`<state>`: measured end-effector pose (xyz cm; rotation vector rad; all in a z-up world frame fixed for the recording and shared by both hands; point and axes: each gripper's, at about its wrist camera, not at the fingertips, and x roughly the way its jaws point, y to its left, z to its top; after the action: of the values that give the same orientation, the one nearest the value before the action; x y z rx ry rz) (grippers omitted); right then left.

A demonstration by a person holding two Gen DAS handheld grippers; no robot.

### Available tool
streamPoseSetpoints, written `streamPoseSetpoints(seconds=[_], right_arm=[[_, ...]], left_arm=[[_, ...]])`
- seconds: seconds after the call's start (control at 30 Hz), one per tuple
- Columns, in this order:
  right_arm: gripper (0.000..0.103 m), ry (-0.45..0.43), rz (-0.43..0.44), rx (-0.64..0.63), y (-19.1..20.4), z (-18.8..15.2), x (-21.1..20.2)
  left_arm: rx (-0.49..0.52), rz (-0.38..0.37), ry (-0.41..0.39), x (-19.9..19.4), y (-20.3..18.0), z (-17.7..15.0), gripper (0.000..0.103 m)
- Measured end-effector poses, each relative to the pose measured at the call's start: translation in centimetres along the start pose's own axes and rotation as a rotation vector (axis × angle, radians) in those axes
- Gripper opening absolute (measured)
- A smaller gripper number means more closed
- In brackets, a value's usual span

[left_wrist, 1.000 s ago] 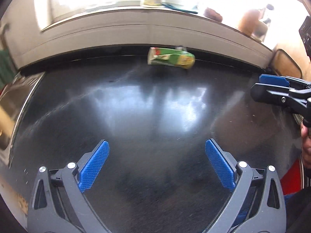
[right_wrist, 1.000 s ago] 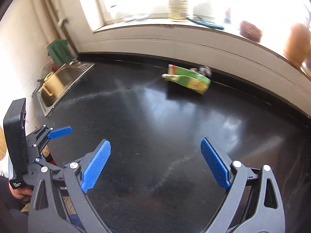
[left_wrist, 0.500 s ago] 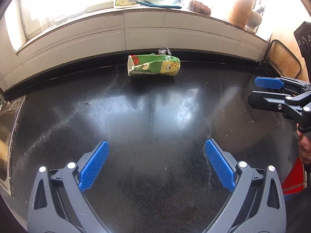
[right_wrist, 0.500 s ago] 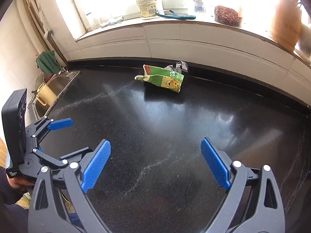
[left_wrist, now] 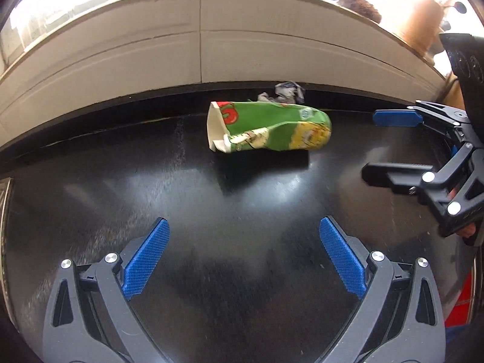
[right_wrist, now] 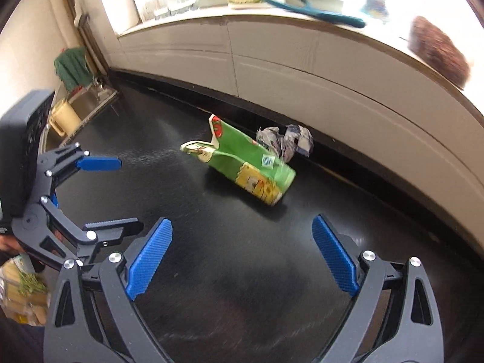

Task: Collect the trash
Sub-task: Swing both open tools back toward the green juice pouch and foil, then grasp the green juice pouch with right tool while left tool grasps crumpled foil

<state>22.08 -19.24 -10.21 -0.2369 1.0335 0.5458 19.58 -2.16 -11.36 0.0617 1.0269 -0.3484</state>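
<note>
Both hand-held grippers, left (left_wrist: 244, 254) and right (right_wrist: 242, 252), hover released and empty. Ahead, the crushed green carton (left_wrist: 267, 127) lies on the desk (left_wrist: 90, 181); a crumpled wrapper (left_wrist: 286, 90) sits partly hidden behind the carton.

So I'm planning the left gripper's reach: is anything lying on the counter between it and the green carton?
Nothing visible does. Bare black counter runs from the open left gripper to the green carton. The crumpled wrapper lies behind the carton, by the wall. The right gripper is off to the side.
</note>
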Motion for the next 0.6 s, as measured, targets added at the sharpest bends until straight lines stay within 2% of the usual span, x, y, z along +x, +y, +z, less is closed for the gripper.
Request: streamPoseSetpoints(seconds=[0.27,0.33,0.4,0.47,0.6], right_arm=[[0.089,0.028,-0.005,-0.224,0.1,3.3,6.2],[0.08,0.035,-0.013,-0.276,0.6,3.3,7.2],[0.059,0.036,-0.036,-0.319,1.0,3.0,7.7],[0.047,0.026,-0.032,-0.329,1.1,2.7,7.7],[0.035,0.018,-0.013,-0.294,0.9,1.4,6.2]], left_arm=[[-0.011,-0.003,0.041,2.6,2.7,1.4,0.096],[-0.02,-0.004,0.056,3.0,3.5,1.3,0.096],[-0.025,-0.006,0.056,3.1,4.3,1.5,0.096],[-0.026,-0.006,0.057,3.3,4.9,1.8,0.096],[-0.009,-0.021,0.05,3.9,5.5,2.9,0.096]])
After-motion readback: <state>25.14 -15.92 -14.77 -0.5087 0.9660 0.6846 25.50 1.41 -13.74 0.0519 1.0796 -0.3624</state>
